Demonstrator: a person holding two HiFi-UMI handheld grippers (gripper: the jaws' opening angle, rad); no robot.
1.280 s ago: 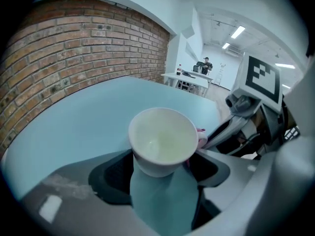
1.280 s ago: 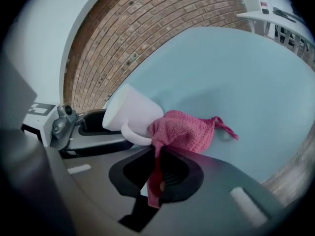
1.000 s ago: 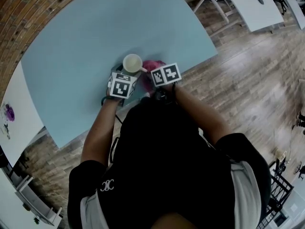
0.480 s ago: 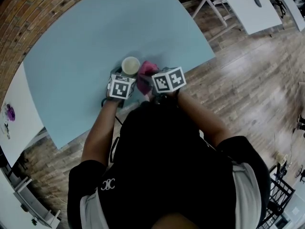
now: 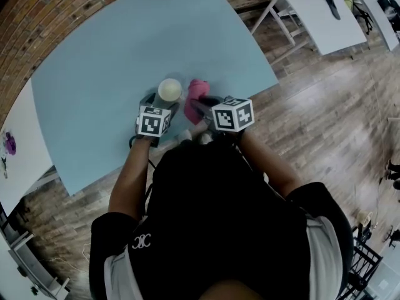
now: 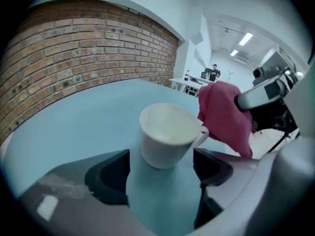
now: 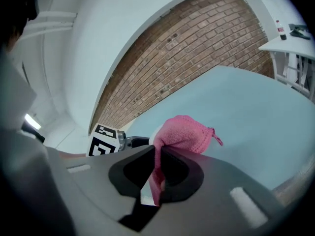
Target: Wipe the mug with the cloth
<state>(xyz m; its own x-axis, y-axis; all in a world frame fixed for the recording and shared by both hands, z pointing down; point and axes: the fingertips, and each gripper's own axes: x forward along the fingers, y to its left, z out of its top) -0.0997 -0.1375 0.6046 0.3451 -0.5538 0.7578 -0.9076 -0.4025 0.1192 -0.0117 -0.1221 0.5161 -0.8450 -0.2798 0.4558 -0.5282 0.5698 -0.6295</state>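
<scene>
A white mug stands upright on the light blue table. My left gripper sits just behind it. In the left gripper view the mug stands between the tips of my left gripper, handle to the right. Its jaws have just been opening, and a gap shows on each side of the mug. My right gripper is shut on a pink cloth held above the table, right of the mug. The cloth bunches out past the right gripper.
The table's near edge runs just under my hands, with wooden floor to the right. White tables stand at the upper right and another at the left. A brick wall borders the far side.
My right gripper has risen with the pink cloth, off the table beside the mug. The left gripper has stayed behind the mug.
</scene>
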